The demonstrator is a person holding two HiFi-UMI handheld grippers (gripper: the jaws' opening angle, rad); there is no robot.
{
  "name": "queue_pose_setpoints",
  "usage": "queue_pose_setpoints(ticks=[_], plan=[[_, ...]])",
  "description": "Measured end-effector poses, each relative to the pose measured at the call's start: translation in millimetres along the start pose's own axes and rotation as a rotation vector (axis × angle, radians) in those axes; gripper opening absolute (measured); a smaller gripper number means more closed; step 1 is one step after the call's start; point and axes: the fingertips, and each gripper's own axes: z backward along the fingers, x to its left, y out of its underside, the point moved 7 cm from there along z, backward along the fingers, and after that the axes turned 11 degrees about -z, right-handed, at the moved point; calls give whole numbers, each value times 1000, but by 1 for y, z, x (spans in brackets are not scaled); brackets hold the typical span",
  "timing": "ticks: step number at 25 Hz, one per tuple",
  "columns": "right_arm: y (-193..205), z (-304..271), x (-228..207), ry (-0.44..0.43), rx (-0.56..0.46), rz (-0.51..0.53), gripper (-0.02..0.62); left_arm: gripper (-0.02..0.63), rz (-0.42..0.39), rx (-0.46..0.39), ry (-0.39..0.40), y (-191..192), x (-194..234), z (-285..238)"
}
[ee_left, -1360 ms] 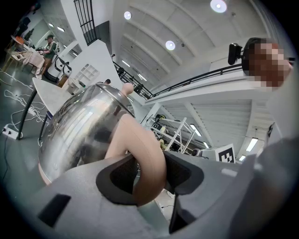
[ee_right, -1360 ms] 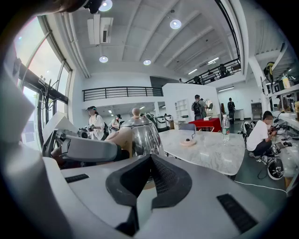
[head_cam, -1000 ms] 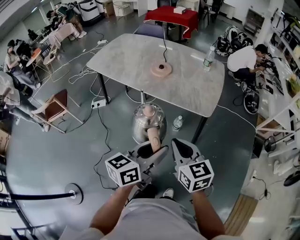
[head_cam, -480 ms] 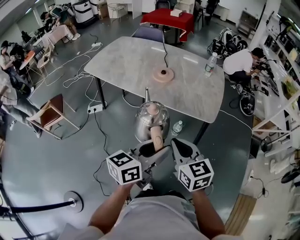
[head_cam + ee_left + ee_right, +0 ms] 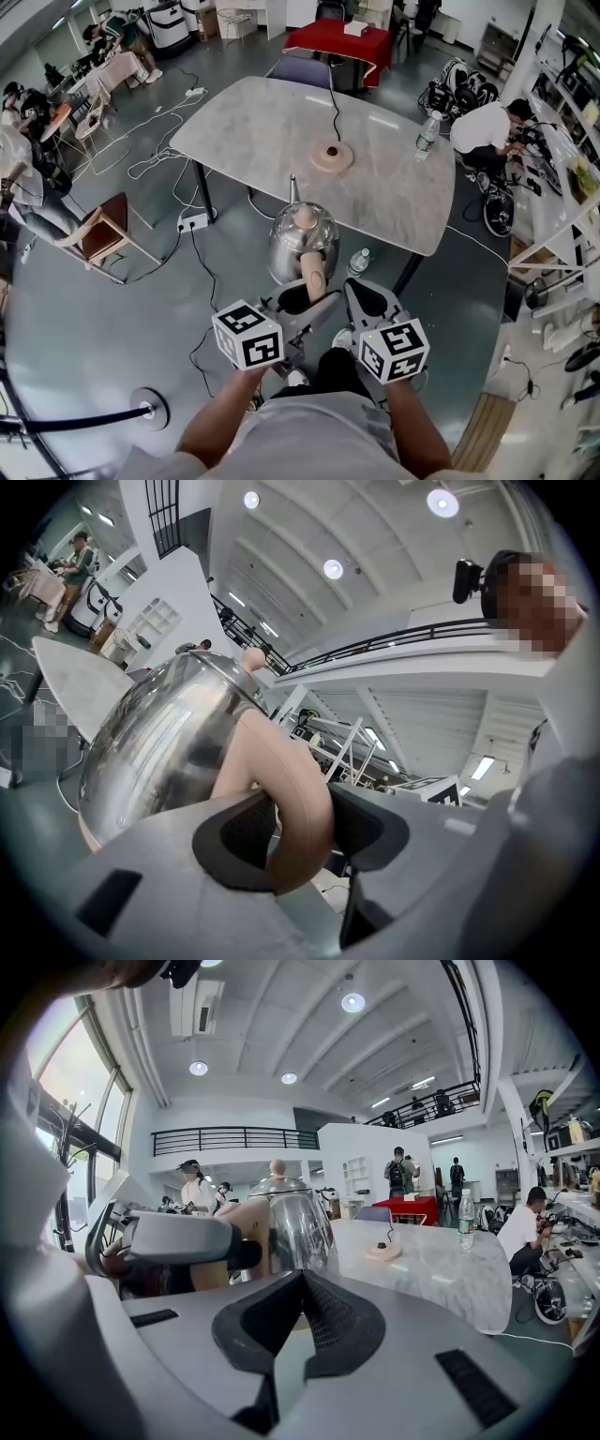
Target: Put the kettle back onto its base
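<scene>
A shiny steel kettle (image 5: 302, 242) with a tan knob and tan handle (image 5: 312, 272) hangs in the air just short of the table's near edge. My left gripper (image 5: 305, 298) is shut on that handle; in the left gripper view the dark pads clamp the handle (image 5: 292, 808) below the kettle body (image 5: 159, 742). The round tan base (image 5: 332, 156) with its black cord sits near the middle of the marble table (image 5: 272, 122). My right gripper (image 5: 370, 298) is beside the left, shut and holding nothing. From the right gripper (image 5: 302, 1321) I see the kettle (image 5: 291, 1222) and the base (image 5: 382, 1252) beyond.
A water bottle (image 5: 425, 136) stands at the table's right end and another bottle (image 5: 357, 262) lies on the floor under the near edge. Cables and a power strip (image 5: 195, 218) trail on the floor at left, near a wooden chair (image 5: 98, 230). A person (image 5: 487, 122) crouches at right.
Both grippers and the kettle have come closer to the table; the kettle's spout now reaches the table's near edge. The grip on the handle is unchanged.
</scene>
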Motion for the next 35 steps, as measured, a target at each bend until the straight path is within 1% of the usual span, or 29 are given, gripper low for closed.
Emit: queue_pose_setpoints(ticks=[8,17,24,29,35], plan=[[-12,-26,-36,-17,4,-23,3,172,-15,10,-26,-11,26,-30],[-35,-57,-84,-34,23,-24,3,172,-15,-12,-42,-29,58,-78],[-47,-82,-122,-47,38,-42,4,172,5,-10,-63,-34,83,-112],[-56,-98,-145,-61,33,-51,5,172,6,6,-80,-37,99,-135],[-77,-109,-172,-86,18,-50,5,172,-5,8,-109,-49,111,-163]])
